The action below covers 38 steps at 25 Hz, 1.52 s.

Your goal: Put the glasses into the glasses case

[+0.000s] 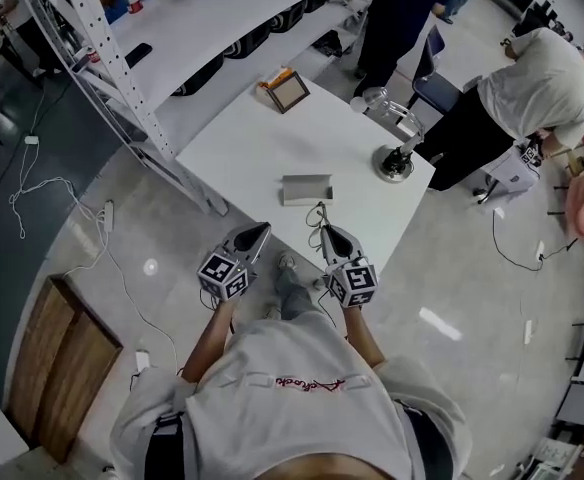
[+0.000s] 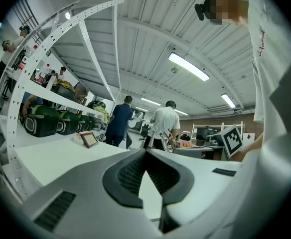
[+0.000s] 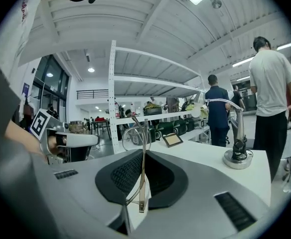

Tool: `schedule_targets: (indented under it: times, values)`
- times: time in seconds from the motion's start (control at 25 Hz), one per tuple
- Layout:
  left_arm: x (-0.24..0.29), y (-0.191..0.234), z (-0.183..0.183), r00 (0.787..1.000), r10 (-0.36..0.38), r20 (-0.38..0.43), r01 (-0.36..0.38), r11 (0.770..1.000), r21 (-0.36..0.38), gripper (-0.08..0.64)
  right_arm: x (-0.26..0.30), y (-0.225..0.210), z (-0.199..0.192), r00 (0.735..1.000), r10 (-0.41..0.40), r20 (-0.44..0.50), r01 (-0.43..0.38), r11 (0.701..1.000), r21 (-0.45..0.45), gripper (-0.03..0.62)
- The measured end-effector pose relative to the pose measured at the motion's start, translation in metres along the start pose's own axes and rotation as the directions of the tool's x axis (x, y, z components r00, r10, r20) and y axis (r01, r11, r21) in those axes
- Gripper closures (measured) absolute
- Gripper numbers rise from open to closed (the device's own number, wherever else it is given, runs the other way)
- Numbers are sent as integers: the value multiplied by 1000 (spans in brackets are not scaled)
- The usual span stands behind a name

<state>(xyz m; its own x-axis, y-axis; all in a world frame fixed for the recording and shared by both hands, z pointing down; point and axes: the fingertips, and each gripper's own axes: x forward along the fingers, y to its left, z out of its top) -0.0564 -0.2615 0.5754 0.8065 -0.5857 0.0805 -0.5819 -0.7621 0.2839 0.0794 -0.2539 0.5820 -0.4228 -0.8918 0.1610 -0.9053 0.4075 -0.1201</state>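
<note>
The grey glasses case (image 1: 307,188) lies near the front edge of the white table (image 1: 252,148), lid up. My right gripper (image 1: 322,228) is just short of the table's front edge, shut on the glasses (image 1: 319,213). In the right gripper view, a thin temple arm of the glasses (image 3: 142,173) is pinched between the pads, and a clear lens (image 3: 135,137) stands above the gripper (image 3: 144,152). My left gripper (image 1: 264,230) hangs beside it to the left, shut with nothing in it. Its tips meet in the left gripper view (image 2: 145,151). The case is hidden in both gripper views.
A small picture frame (image 1: 287,90) stands at the table's far corner and a lamp base (image 1: 394,163) near its right edge. Two people (image 1: 532,88) stand beyond the table. A white shelf rack (image 1: 122,78) rises to the left. Cables (image 1: 42,198) trail on the floor.
</note>
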Motion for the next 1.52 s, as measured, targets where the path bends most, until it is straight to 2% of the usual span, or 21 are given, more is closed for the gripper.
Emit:
schedule_targets:
  times: [0.4, 0.84, 1.0, 1.16, 1.28, 1.36, 1.44, 1.52]
  values:
    - [48, 46, 10, 1000, -8, -25, 8, 1000, 3, 546, 47, -37, -9, 999, -13, -29, 14, 999, 34, 573]
    - [72, 71, -21, 994, -3, -107, -6, 997, -81, 546, 66, -51, -52, 987, 1, -161, 14, 996, 94, 573]
    - [78, 79, -25, 993, 8, -115, -20, 995, -100, 546, 79, -57, -59, 975, 40, -218, -33, 999, 38, 573]
    - [76, 89, -29, 992, 36, -119, -51, 992, -119, 546, 96, -57, -65, 945, 112, -307, -153, 982, -113, 574]
    - [74, 93, -31, 992, 52, -117, -68, 989, -130, 546, 107, -55, -71, 910, 156, -385, -268, 929, -256, 574]
    - [74, 96, -32, 991, 59, -116, -75, 988, -135, 546, 113, -52, -79, 876, 175, -449, -358, 860, -363, 572]
    - [72, 99, -33, 991, 66, -117, -82, 987, -140, 546, 116, -48, -89, 837, 185, -514, -454, 759, -467, 572]
    - [69, 101, -34, 990, 75, -116, -92, 985, -146, 546, 117, -44, -98, 797, 189, -574, -546, 633, -549, 573]
